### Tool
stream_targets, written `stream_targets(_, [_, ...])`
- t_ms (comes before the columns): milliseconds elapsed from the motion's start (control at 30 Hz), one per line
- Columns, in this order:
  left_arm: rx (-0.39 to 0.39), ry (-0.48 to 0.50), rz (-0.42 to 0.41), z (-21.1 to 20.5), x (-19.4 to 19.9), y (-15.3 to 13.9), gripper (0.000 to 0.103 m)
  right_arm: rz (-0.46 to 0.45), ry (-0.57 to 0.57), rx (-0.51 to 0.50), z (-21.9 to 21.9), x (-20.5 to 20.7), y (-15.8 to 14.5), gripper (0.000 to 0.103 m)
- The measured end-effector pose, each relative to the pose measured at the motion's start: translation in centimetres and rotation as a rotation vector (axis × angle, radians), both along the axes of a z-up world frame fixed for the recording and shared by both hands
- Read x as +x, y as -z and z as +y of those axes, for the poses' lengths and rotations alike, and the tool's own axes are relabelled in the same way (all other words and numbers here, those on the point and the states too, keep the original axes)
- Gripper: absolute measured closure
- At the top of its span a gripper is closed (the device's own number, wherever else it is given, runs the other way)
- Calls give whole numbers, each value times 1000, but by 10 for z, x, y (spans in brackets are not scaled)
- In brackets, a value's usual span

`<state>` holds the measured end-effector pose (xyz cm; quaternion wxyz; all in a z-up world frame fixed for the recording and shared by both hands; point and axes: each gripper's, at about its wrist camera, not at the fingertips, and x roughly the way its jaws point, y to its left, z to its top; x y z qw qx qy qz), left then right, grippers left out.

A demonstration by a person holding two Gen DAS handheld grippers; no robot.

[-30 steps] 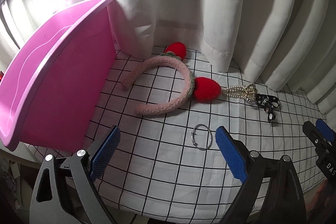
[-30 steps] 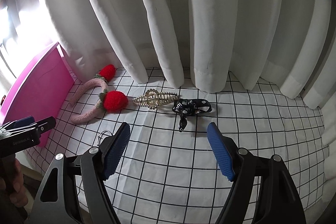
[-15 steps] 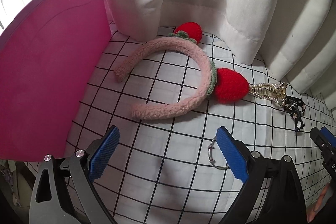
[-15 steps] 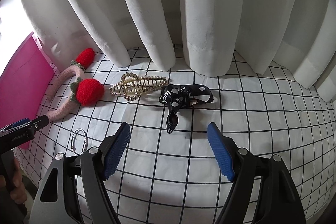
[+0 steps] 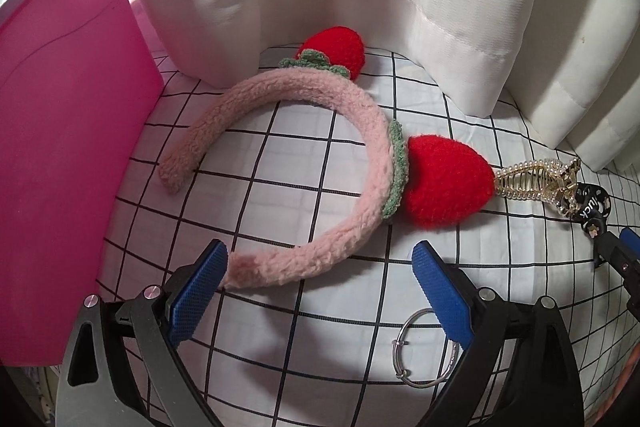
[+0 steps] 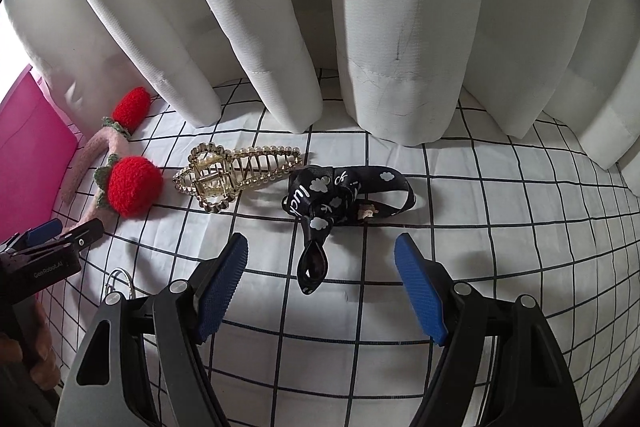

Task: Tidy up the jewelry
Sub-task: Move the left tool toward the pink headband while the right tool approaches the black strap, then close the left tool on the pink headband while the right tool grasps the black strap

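My left gripper (image 5: 320,291) fingers spread wide, empty, straddling the pink headband (image 5: 320,163) end just ahead; I should centre before closing. Right gripper (image 6: 320,279), released too, frames the black lanyard (image 6: 340,195); pink bin (image 5: 60,147) sits left.

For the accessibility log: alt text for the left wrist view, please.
The open left gripper hovers at the near end of a pink strawberry headband on a grid-patterned cloth. A silver ring lies near its right finger, a pink bin at left.
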<state>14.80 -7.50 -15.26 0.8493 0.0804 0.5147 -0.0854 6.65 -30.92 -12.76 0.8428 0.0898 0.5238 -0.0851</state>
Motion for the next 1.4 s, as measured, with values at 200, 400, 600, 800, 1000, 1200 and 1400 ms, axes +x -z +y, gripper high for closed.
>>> stream_targets(200, [13,8,-8,-7,8,7,11,31,18,-19,-6,14,15,30])
stream_targets(400, [27,13,-13,-14,16,15,11,62,25,-50,-9,28,27,30])
stream_targets(600, [27,14,-22,-19,24,22,10,70,35,-71,-10,36,36,30])
stream_targets(800, [2,11,-27,-22,36,26,7,57,35,-95,-6,44,38,30])
stream_targets(1000, [-53,-3,-21,-17,46,33,8,40,40,-100,-8,43,41,30])
stream_targets(1200, [-63,68,-51,-18,33,32,37,29,31,-94,-7,34,41,32])
stream_targets(1400, [-77,100,-51,-26,29,30,80,15,15,-98,-4,26,35,62])
